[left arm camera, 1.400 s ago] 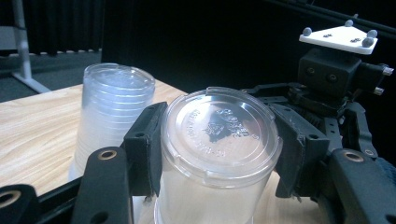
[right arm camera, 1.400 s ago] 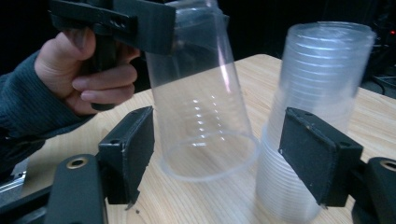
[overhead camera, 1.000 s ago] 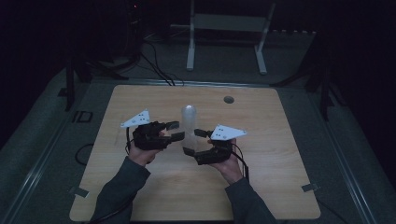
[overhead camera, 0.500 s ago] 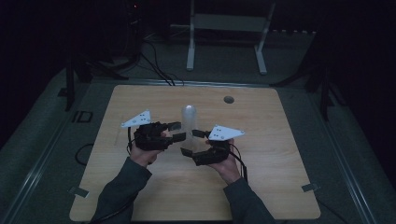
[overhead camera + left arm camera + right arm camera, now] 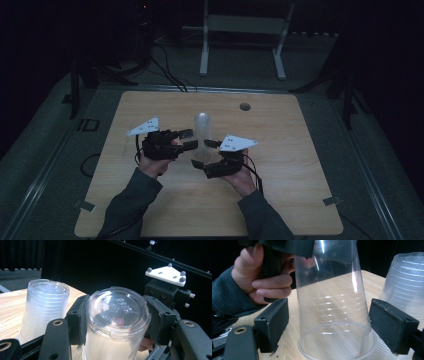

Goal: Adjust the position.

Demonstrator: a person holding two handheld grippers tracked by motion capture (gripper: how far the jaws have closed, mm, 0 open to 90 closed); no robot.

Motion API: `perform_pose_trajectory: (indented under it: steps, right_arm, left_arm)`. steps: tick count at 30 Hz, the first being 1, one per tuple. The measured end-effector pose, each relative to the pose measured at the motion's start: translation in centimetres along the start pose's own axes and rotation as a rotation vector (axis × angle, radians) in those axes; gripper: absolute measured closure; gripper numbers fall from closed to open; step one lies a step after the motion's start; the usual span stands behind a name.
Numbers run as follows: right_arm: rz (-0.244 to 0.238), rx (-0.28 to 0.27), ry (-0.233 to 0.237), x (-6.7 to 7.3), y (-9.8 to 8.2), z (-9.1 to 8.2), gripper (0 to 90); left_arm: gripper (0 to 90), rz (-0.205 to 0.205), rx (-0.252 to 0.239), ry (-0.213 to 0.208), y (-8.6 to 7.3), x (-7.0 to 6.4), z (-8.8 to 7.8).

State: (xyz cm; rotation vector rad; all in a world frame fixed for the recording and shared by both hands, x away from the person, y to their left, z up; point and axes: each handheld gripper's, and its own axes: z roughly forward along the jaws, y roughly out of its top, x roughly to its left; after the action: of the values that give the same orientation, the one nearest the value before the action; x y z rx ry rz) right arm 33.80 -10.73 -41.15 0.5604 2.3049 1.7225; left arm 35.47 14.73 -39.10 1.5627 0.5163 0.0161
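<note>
Clear plastic is what I have between both grippers: a single upside-down cup, its base pinched from both sides by the pads of my left gripper, which is closed tight on it and holds it just above the bench. Lower down, near the cup's rim, my right gripper has just been spreading its jaws; they now stand wide, one on each side of the wall, and neither pad touches the plastic, so the cup sits between them but is not held by them. In the high view the right gripper has also drawn slightly off the cup compared with a second ago, while the left gripper is in the same place. Just beyond my left gripper, the stack of nested cups stands upside down on the bench. I read this as the handover finished: the cup is separated from the stack and my left gripper alone carries it, so my right is free to back away.
</note>
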Motion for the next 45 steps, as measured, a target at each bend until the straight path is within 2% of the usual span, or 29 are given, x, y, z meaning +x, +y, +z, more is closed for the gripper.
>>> perform_pose_trajectory:
  steps: [14,20,26,39,45]
  right_arm:
    - [-0.052,0.035,-0.037,0.52,0.20,0.69,18.3]
    - [-0.058,0.046,-0.058,0.55,0.19,0.68,26.5]
    - [-0.064,0.053,-0.059,0.54,0.19,0.60,28.1]
    - [-0.085,0.098,-0.071,0.45,0.22,0.42,29.4]
    - [-0.102,0.124,-0.087,0.19,0.29,0.19,30.4]
  left_arm:
    - [41.5,-0.011,-0.011,0.005,0.11,0.03,-0.08]
    - [41.2,-0.014,-0.007,0.008,0.16,0.08,-0.12]
    - [40.8,-0.011,0.002,0.011,0.14,0.03,-0.02]
    - [28.7,-0.001,0.018,0.059,0.41,0.00,-0.25]
    - [28.4,0.010,0.021,0.065,0.64,-0.06,-0.52]
